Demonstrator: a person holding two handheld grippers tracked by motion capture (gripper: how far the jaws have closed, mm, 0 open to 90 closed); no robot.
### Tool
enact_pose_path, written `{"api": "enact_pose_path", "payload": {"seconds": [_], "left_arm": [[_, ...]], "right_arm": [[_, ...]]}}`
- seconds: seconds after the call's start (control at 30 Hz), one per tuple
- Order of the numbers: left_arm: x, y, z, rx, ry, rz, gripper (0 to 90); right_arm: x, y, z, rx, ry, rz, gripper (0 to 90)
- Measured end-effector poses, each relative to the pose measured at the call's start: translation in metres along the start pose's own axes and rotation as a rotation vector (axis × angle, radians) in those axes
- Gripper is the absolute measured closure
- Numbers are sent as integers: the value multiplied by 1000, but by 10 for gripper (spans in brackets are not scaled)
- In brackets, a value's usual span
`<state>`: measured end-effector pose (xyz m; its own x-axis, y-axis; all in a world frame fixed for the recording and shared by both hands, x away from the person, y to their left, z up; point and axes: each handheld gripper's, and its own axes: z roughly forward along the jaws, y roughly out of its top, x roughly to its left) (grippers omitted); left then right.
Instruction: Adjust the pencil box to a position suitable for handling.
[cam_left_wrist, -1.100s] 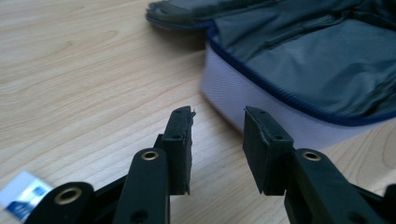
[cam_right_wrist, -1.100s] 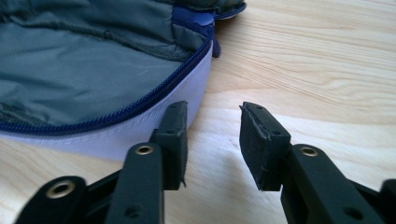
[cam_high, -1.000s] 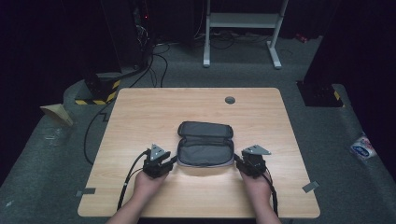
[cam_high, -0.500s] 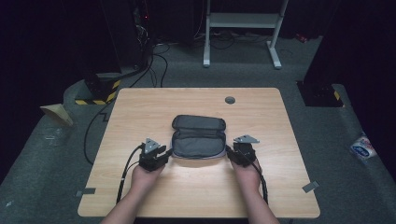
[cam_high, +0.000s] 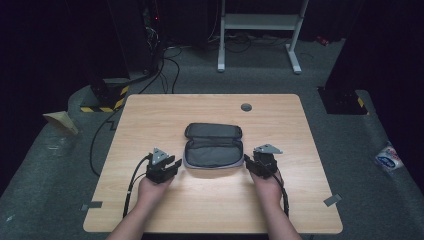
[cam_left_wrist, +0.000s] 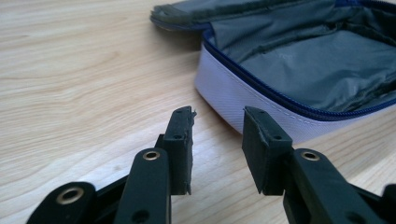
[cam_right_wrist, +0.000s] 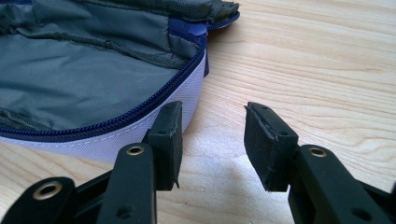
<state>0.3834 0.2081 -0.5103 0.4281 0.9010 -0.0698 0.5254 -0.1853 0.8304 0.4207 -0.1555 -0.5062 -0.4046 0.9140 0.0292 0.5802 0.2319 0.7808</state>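
High view: left gripper (cam_high: 172, 165) and right gripper (cam_high: 248, 162) flank open pouch (cam_high: 213, 147).

The pouch (cam_high: 213, 149) is matt grey cloth with white woven sides, on a smooth wood-grain table (cam_high: 165, 112).

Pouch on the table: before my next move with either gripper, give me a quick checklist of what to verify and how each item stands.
1. Pouch lies open, lid flipped back: ok.
2. Left gripper jaws apart, nothing between them: ok.
3. Right gripper holds nothing; its jaws have just been opening: ok.
4. Pouch interior free of objects: ok as far as the grey lining shows.
5. Zipper undamaged all round: cannot tell.
6. Table around the pouch free of obstacles: ok.
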Motion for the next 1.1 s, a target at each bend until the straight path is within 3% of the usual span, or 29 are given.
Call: {"api": "enact_pose_path", "payload": {"seconds": [0.37, 0.8, 0.97, 1.1], "left_arm": [[17, -6, -12, 8, 2, -12, 614], [35, -11, -26, 11, 47, -12, 600], [49, -14, -43, 10, 52, -26, 600], [55, -18, -48, 14, 61, -40, 599]], "right_arm": [[-6, -5, -6, -11, 9, 5, 539], [-8, -11, -11, -17, 9, 0, 514], [-7, -16, -20, -24, 15, -4, 494], [-8, -19, -23, -23, 18, -2, 489]]}}
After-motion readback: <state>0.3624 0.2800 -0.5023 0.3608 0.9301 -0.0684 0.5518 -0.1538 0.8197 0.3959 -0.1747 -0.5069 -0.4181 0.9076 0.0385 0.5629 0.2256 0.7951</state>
